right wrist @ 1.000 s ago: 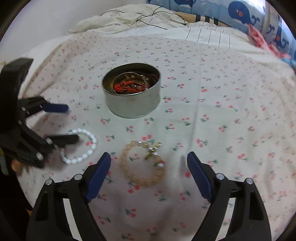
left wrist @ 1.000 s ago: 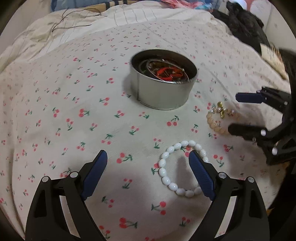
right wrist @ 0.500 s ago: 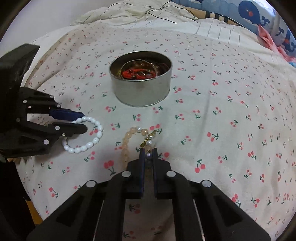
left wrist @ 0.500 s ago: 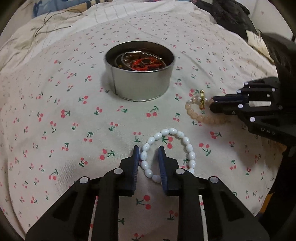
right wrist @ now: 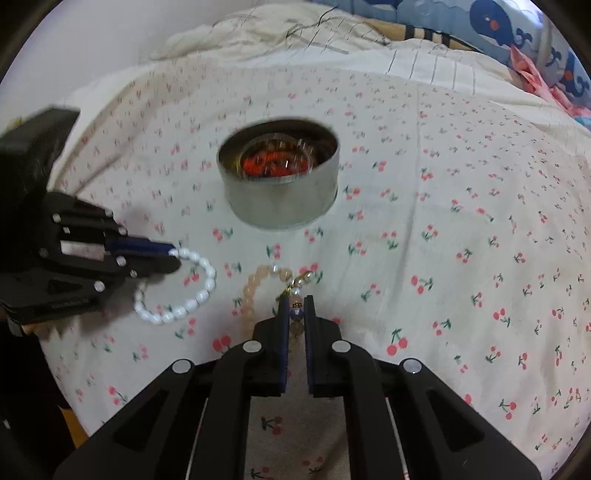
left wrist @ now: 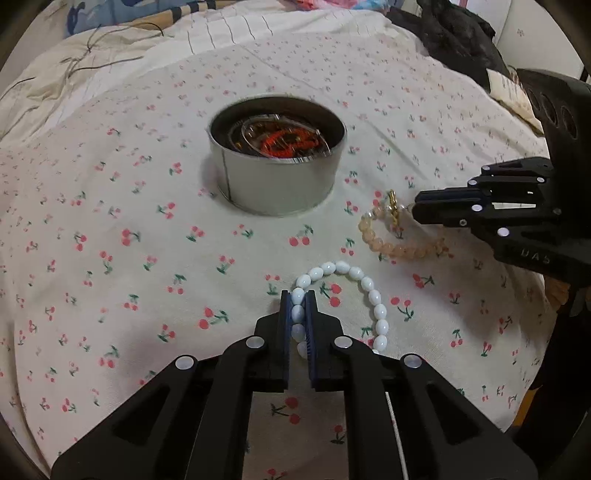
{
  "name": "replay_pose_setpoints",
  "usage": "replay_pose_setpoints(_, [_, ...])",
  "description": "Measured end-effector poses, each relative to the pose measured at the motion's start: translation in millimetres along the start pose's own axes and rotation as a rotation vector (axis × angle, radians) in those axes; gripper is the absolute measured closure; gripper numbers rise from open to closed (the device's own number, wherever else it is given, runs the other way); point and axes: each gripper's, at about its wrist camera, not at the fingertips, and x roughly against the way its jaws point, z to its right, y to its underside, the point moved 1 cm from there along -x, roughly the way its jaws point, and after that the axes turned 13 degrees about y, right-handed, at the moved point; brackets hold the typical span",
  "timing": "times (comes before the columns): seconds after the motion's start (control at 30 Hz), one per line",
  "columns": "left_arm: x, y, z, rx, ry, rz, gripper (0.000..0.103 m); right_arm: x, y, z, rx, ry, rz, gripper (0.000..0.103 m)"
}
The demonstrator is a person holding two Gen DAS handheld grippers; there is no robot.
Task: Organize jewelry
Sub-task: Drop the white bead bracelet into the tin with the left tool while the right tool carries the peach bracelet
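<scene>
A white bead bracelet lies on the cherry-print cloth; my left gripper is shut on its near side. It also shows in the right wrist view, with the left gripper at its left end. A peach bead bracelet with a gold charm lies to the right; my right gripper is shut on its charm end. The right gripper shows at the right in the left wrist view. A round metal tin holding red and metal jewelry stands beyond both, also in the right wrist view.
The cherry-print cloth covers a bed. Rumpled cream bedding with dark cords lies behind. A black garment sits at the far right. Whale-print fabric is at the back.
Both grippers went from wide open to shut, the left on the white bracelet, the right on the peach bracelet. Both views now sit slightly higher, and the right view is blurred.
</scene>
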Motion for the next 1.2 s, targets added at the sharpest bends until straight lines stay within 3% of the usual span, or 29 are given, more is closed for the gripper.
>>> replay_pose_setpoints(0.23, [14.2, -10.7, -6.2, 0.015, 0.028, 0.059, 0.096, 10.1, -9.7, 7.5, -0.063, -0.067, 0.037, 0.095])
replay_pose_setpoints(0.77, [26.4, -22.6, 5.4, -0.047, 0.030, 0.084, 0.096, 37.6, -24.3, 17.6, -0.130, -0.176, 0.111, 0.095])
replay_pose_setpoints(1.2, [45.9, -52.5, 14.6, -0.046, 0.129, 0.190, 0.096, 60.4, -40.7, 30.3, -0.196, -0.227, 0.189, 0.095])
